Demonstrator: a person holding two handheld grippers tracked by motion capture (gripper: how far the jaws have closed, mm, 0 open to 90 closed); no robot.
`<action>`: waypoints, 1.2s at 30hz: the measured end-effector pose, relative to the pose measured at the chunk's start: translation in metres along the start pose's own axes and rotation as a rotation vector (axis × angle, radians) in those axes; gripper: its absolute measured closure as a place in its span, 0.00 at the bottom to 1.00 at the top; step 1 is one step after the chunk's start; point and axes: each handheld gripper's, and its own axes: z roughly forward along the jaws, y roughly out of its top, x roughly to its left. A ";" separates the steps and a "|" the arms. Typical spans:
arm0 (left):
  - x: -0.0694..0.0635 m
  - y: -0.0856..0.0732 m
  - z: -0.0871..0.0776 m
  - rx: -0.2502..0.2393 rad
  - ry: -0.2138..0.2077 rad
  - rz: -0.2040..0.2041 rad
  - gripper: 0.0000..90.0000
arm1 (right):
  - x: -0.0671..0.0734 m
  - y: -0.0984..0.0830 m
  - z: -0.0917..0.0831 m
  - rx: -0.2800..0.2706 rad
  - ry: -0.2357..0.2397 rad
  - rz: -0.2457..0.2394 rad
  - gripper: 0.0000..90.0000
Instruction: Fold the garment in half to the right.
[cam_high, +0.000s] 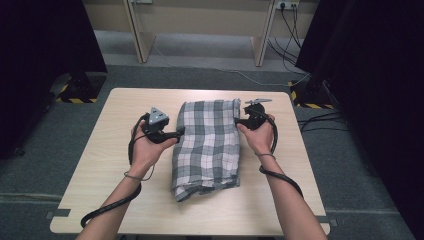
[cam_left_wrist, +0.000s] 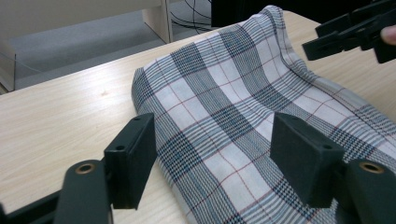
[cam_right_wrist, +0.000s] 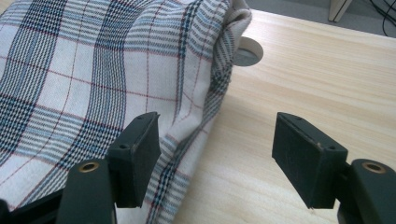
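A folded grey, white and blue plaid cloth (cam_high: 209, 145) lies lengthwise in the middle of the light wooden table (cam_high: 100, 165). My left gripper (cam_high: 178, 133) is at the cloth's left edge, open, its jaws straddling that edge (cam_left_wrist: 215, 149) with the cloth (cam_left_wrist: 224, 112) low between them. My right gripper (cam_high: 239, 121) is at the cloth's right edge near the far corner, also open (cam_right_wrist: 217, 149). In the right gripper view its left jaw sits over the folded hem of the cloth (cam_right_wrist: 93, 79) and its right jaw over bare wood. The right gripper (cam_left_wrist: 350, 32) also appears far off in the left gripper view.
A round grey cable grommet (cam_right_wrist: 247, 51) is set in the table just past the cloth's far right corner. Wooden desk legs (cam_high: 140, 35) and cables (cam_high: 285, 45) are on the floor beyond the table. Dark curtains (cam_high: 380, 75) hang on both sides.
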 end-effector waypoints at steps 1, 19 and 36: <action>0.001 -0.001 -0.001 -0.001 -0.001 -0.005 0.33 | -0.001 -0.001 -0.001 -0.004 0.000 -0.005 0.36; 0.016 -0.023 -0.019 -0.027 0.000 -0.042 0.25 | -0.010 -0.016 -0.025 -0.029 0.029 -0.029 0.33; 0.030 -0.045 -0.037 -0.045 0.027 -0.069 0.26 | -0.009 -0.025 -0.041 -0.053 0.041 -0.038 0.32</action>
